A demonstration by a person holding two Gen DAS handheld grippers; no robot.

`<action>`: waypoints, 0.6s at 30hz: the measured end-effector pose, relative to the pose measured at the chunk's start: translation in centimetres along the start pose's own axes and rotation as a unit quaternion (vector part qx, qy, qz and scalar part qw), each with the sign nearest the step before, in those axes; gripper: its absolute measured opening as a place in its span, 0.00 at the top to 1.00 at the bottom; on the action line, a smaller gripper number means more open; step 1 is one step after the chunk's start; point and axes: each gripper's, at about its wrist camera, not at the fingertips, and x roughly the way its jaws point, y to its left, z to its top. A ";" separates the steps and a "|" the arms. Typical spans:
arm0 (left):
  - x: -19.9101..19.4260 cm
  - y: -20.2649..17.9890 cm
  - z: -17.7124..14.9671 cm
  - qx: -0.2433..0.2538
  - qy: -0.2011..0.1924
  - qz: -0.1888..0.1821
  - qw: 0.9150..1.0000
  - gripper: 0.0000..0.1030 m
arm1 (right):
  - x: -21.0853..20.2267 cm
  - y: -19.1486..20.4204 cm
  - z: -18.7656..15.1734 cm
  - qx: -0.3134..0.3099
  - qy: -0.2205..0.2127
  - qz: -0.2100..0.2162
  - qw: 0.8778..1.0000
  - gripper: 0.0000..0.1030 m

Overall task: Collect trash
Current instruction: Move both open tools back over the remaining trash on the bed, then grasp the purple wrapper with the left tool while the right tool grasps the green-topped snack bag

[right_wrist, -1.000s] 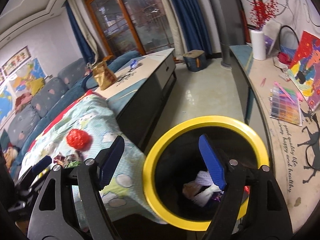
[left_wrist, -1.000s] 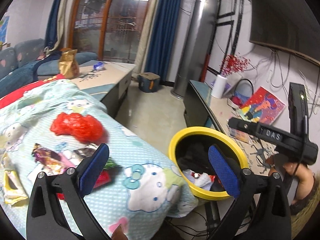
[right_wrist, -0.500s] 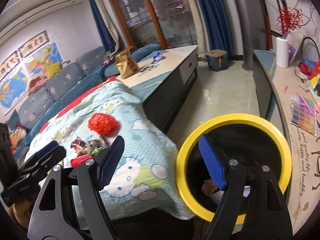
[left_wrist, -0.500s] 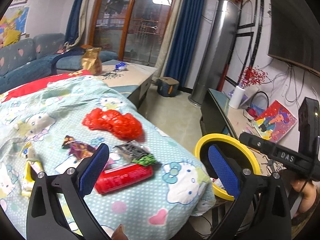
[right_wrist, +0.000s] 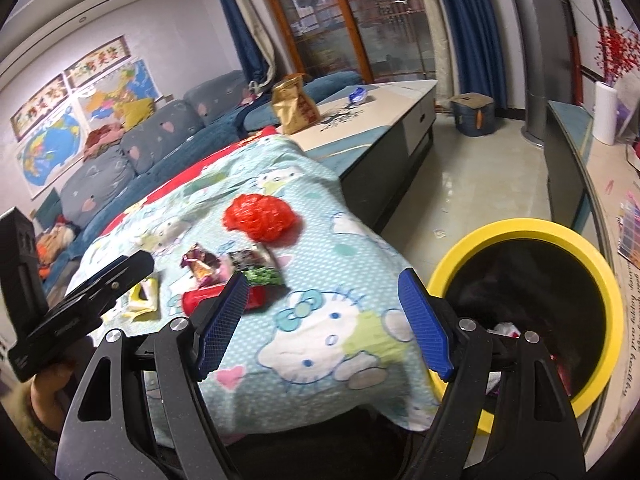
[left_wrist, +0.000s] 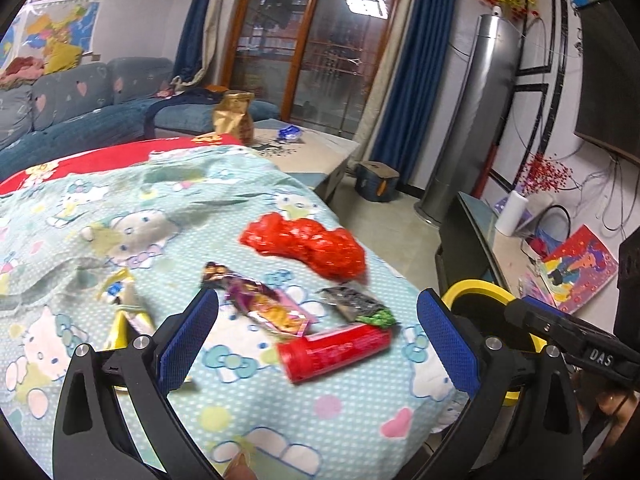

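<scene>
- Trash is partly collected: some scraps lie in the yellow bin (right_wrist: pixel 532 236) at right.
- Left on the blanket (left_wrist: pixel 280 420): red tube (left_wrist: pixel 334 350), wrappers (left_wrist: pixel 264 306), red bag (left_wrist: pixel 308 246).
- Left tongs (left_wrist: pixel 318 334) and right tongs (right_wrist: pixel 322 320) stand wide, empty.

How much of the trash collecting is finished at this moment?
Some trash already lies inside the yellow bin. Nothing is in hand: left gripper and right gripper are open and empty. Left on the blanket: red bag, red tube, three wrappers.
</scene>
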 end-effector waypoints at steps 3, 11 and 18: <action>0.1 1.3 0.1 -0.013 0.001 0.008 1.000 0.06 | 0.4 1.2 -0.1 -0.010 0.006 0.010 1.000 0.33; 0.8 3.8 0.1 -0.030 0.010 0.023 0.999 0.06 | 2.2 3.1 0.3 -0.027 0.020 0.024 0.999 0.33; 1.7 5.6 0.2 -0.050 0.022 0.029 0.998 0.07 | 5.1 4.5 0.3 -0.035 0.053 0.034 0.997 0.33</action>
